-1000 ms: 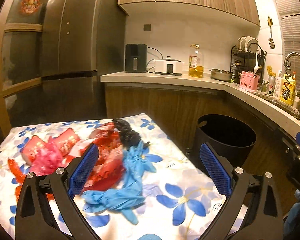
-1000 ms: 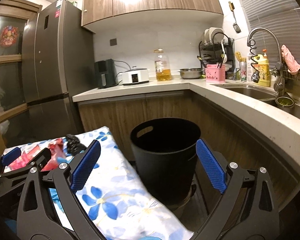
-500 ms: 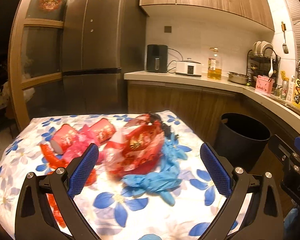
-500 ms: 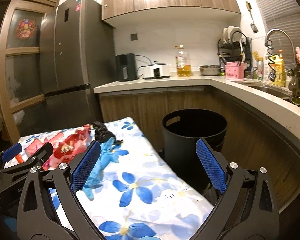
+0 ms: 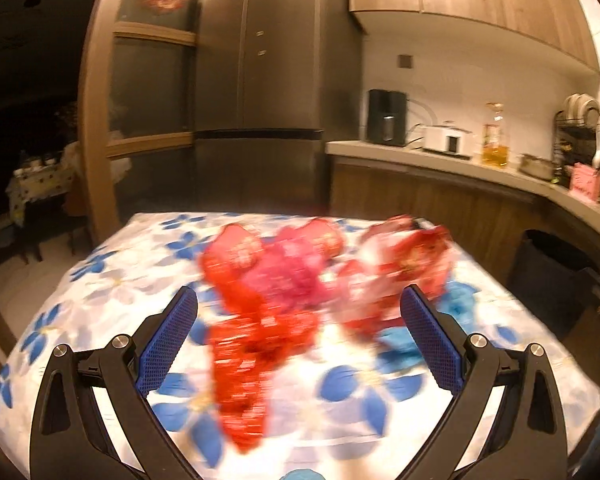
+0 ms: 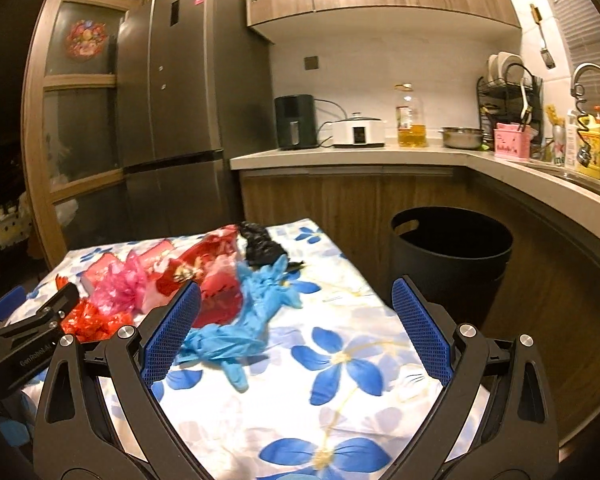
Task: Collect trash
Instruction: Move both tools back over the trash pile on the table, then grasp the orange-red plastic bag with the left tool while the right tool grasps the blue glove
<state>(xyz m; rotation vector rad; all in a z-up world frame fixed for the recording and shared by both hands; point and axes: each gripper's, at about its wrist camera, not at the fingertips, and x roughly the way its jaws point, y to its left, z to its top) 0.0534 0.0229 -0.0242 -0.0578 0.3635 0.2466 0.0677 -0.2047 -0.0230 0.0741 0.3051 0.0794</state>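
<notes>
Trash lies on a table with a blue-flower cloth: red wrappers, a pink plastic bag, a red foil bag, blue gloves and a black bag. A black trash bin stands on the floor right of the table. My left gripper is open and empty, just above the blurred red wrappers. My right gripper is open and empty, over the blue gloves. The left gripper also shows at the left edge of the right wrist view.
A kitchen counter runs behind and to the right, with an air fryer, a cooker, an oil bottle and a dish rack. A tall fridge stands behind the table. The bin also shows in the left wrist view.
Both grippers have swung left, away from the bin and toward the trash pile. The left wrist view now centres on the red wrappers and is blurred with motion. Both stay open.
</notes>
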